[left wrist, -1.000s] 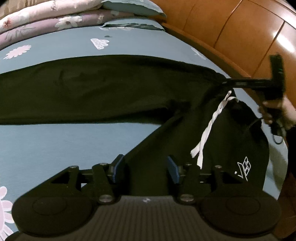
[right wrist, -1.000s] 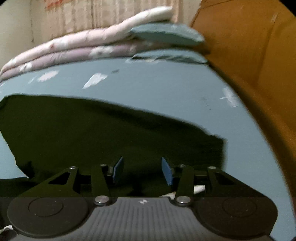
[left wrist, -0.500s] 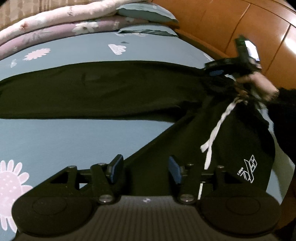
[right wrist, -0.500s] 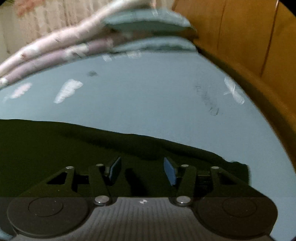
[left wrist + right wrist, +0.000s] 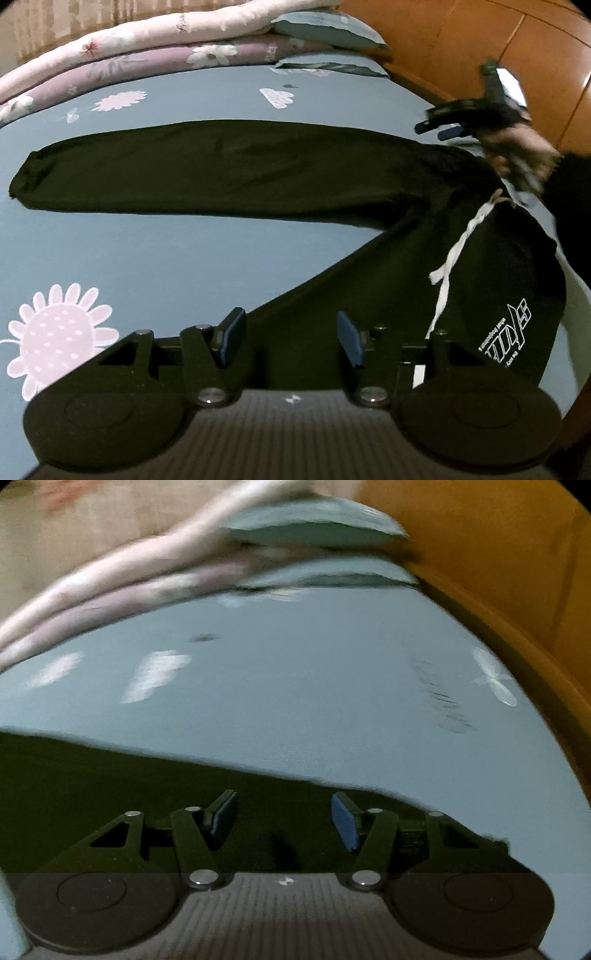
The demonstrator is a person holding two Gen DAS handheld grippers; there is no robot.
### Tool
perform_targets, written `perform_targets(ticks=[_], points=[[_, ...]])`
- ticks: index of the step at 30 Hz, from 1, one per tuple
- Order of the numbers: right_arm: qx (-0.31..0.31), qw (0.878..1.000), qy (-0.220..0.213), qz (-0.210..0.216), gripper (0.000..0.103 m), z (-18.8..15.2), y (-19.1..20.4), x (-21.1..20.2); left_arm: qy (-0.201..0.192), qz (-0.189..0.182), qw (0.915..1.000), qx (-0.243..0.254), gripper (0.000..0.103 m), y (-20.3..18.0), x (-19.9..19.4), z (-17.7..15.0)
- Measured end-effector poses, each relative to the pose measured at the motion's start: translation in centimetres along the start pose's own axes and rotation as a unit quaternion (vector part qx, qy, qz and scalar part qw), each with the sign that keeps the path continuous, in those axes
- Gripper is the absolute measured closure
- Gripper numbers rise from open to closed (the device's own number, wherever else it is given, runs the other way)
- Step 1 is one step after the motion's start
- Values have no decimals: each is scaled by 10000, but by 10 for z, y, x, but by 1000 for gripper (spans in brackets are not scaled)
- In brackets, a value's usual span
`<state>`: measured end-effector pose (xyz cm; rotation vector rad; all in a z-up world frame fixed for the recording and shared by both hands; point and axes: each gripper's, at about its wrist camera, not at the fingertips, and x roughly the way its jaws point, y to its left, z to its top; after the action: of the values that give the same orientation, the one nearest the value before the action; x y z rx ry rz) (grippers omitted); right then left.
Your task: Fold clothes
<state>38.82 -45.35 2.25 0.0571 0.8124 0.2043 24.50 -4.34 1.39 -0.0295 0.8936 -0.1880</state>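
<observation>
Black sweatpants lie on the blue bed sheet. One leg stretches left to its cuff; the other runs toward my left gripper. That gripper is open and hovers over this near leg, with no cloth pinched. A white drawstring and a white logo mark the waist end at the right. My right gripper, held by a hand, floats above the waistband. In its own view the right gripper has its jaws opening above the black fabric, and its pads grip nothing.
Folded floral quilts and blue pillows are stacked at the far end of the bed. A wooden headboard runs along the right side. A pink flower print is on the sheet near my left gripper.
Both grippers have pulled back from the pants, so the far leg's cuff now shows. The right gripper has left the waistband, risen, and its jaws have widened.
</observation>
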Motion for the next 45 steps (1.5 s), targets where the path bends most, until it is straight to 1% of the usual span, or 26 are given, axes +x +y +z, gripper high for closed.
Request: perform_targets(ticks=[4,5,8,11,12,14,16,18,20,22,24,26,28,30,32,33,34,36,38,39,40,42,44,45], points=[[-501,9968,131,601,40,-36,42,-35,-43,-111,9999,-12,49,3,1,5],[-640,9959,186,618,40,-47,52,-37,-68,-118,9999,1,49,4,1,7],[-1114,9926,272,402,40,-78,83,-39,-142,-293,9995,-47,49,6,3,13],[-1185,9914,428,354,40,-97,107,-24,-195,-494,9985,-130,48,8,7,18],[-1230,9910,464,257,40,-102,116,-18,-196,-566,9981,-134,48,8,9,19],[-1418,9890,412,-25,40,-114,133,-11,-198,-686,9974,-64,48,6,13,20],[-1558,9871,289,-243,40,-118,146,-19,-167,-855,9962,-2,48,4,18,19],[-1325,9906,188,-295,39,-120,145,-35,-100,-1105,9938,-52,48,7,24,21],[-865,9957,80,-331,37,-125,139,-53,-34,-1403,9898,-238,48,12,33,28],[-502,9980,72,-372,37,-138,136,-71,49,-1767,9828,-529,48,18,45,38],[-236,9989,50,-405,37,-153,137,-86,101,-2130,9746,-691,48,21,63,51],[-5,9991,8,-424,37,-168,140,-101,201,-2457,9661,-768,48,21,86,63],[143,9988,-36,-462,37,-180,145,-114,407,-2742,9563,-930,50,18,116,73],[191,9986,-100,-493,37,-185,150,-123,607,-2945,9473,-1107,50,13,144,80],[134,9988,-205,-422,37,-189,156,-130,655,-3005,9429,-1278,50,8,163,83],[83,9990,-237,-377,37,-191,158,-132,662,-3069,9389,-1412,50,7,172,85],[10,9992,-228,-339,37,-191,159,-132,670,-3201,9315,-1592,50,7,179,87],[-104,9993,-248,-252,37,-188,162,-128,713,-3528,9140,-1872,50,8,187,91],[-210,9991,-360,-49,37,-179,165,-118,674,-3853,8987,-1985,50,9,185,96],[-269,9989,-351,120,37,-173,167,-109,648,-3995,8920,-2015,50,10,183,98],[-343,9984,-364,252,37,-167,169,-100,623,-4086,8885,-1992,49,11,179,100],[-548,9970,-357,420,37,-158,173,-76,605,-4163,8872,-1895,48,13,174,103],[-622,9962,-270,539,37,-152,176,-51,620,-4098,8918,-1811,48,15,171,104],[-618,9958,-164,656,34,-149,177,-37,636,-4068,8934,-1795,48,17,171,105]])
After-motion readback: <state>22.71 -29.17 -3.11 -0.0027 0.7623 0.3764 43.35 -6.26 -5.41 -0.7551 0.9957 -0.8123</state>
